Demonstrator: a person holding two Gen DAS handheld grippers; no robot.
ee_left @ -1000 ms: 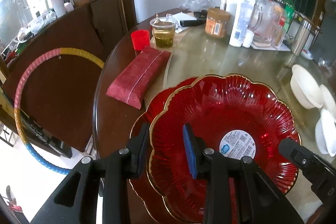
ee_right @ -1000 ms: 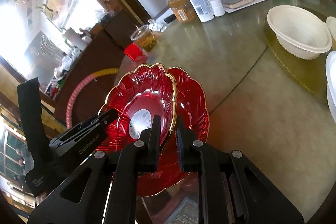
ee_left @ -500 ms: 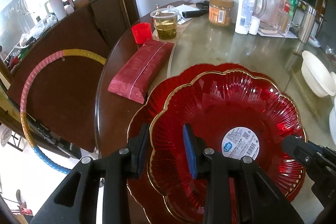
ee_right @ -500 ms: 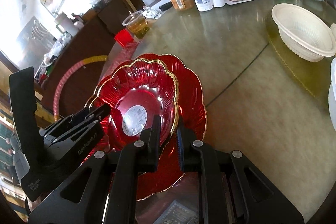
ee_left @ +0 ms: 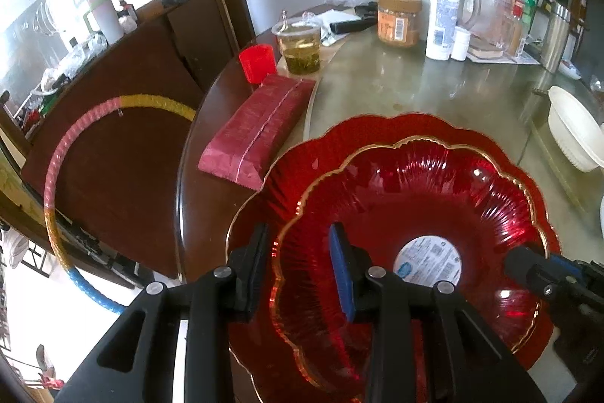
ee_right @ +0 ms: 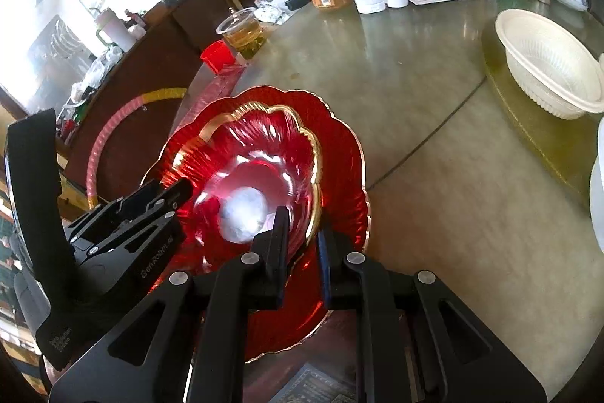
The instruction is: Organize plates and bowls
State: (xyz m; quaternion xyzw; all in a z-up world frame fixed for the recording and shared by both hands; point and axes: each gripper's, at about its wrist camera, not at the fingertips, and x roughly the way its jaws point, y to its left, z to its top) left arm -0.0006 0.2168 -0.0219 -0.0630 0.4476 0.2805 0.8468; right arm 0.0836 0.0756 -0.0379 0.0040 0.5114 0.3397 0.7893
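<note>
Change: upper red plate (ee_left: 407, 214), earlier offset toward 3 o'clock, now sits nearly centred over lower red plate (ee_left: 302, 172).
Left gripper (ee_left: 302, 267): grasping upper plate rim, 9 o'clock.
Right gripper (ee_right: 302, 240): clamped on rim, 3 o'clock.
Appearance: scalloped, gilt-edged, white centre label (ee_left: 428, 261).
Location: table (ee_left: 396, 89) near edge.

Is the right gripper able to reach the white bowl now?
Probably not yet. The right gripper is shut on the rim of the upper red plate; the table toward the white bowl looks free.

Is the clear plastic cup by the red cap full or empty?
Partly full: the plastic cup holds yellowish liquid in roughly its lower half, beside the red cap.
</note>
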